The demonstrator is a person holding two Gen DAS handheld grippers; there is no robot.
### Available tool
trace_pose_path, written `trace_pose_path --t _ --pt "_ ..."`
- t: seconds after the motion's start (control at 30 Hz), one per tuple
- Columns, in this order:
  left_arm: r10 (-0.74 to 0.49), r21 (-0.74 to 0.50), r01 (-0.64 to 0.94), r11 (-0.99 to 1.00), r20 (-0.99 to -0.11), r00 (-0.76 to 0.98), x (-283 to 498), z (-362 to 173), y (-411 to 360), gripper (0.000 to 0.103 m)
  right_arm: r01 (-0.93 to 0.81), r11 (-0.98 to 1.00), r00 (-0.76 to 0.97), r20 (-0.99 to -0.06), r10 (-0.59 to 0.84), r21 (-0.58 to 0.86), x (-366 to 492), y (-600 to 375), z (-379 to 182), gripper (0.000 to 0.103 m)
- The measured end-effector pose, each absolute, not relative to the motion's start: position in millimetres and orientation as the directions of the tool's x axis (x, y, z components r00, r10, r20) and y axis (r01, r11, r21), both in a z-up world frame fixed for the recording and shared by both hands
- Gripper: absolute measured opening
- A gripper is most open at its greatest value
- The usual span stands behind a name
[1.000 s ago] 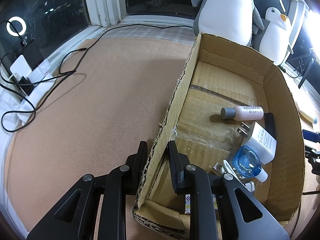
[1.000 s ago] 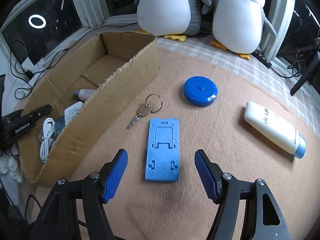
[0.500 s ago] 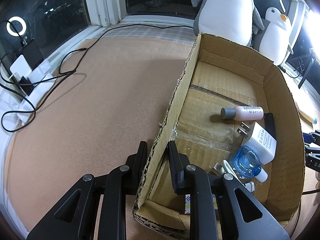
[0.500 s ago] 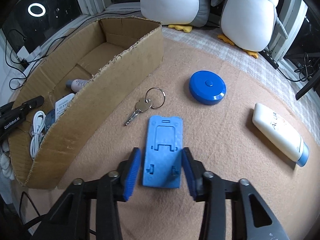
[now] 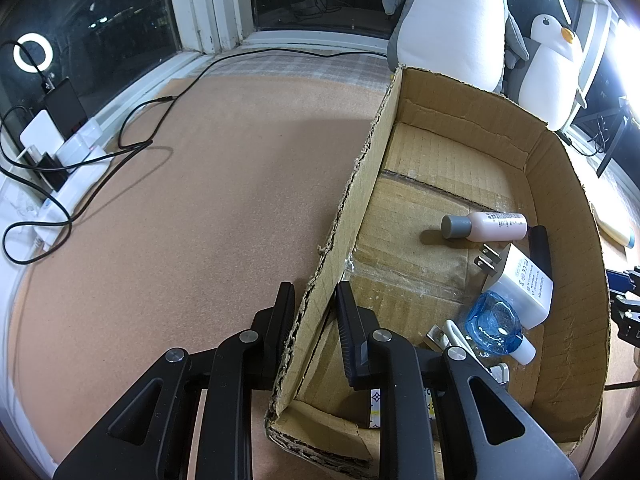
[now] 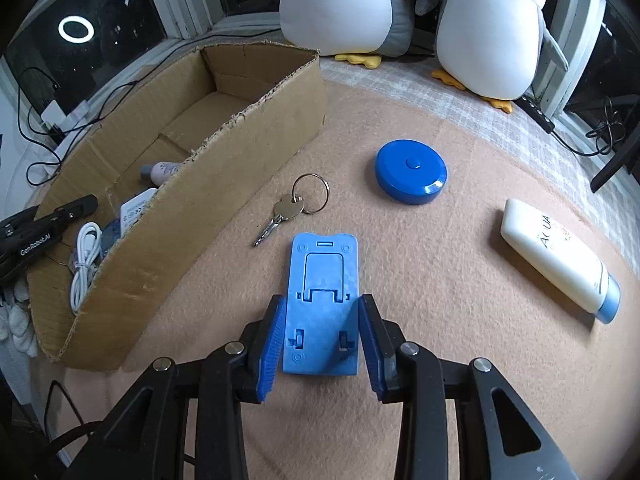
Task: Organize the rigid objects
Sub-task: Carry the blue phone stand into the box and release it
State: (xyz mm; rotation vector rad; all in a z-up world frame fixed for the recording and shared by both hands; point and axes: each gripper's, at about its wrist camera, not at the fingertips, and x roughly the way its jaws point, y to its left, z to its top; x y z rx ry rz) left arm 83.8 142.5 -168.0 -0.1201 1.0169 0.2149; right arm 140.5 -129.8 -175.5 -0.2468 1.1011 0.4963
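The blue stand (image 6: 322, 304) lies flat on the tabletop (image 6: 460, 300), near the middle, its near end between the blue pads of the right gripper (image 6: 321, 344). The jaws have just been closing and now pinch the stand's sides. Just beyond it to the left lies a key (image 6: 280, 216) on a ring; farther right sit a blue disc (image 6: 411, 176) and, well right, a white tube (image 6: 556, 256). The box (image 6: 224, 168) stands to the left. The left gripper (image 5: 314, 332) is pressed together on the box's left wall (image 5: 348, 220), one finger outside, one inside. In the box lie a pink bottle (image 5: 486, 226), a white charger (image 5: 520, 284), a blue bottle (image 5: 496, 326) and a white cable (image 6: 84, 256). Two plush penguins (image 6: 488, 28) stand at the far edge.
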Motion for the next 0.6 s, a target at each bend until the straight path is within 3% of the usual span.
trace_pose_path --t 0.6 --pt "0.122 0.0 -0.234 0.972 -0.853 0.508 84 -168 142 0.02 -0.569 0.817 0.415 -0.827 0.378 0.088 110 -108 -113 0.033"
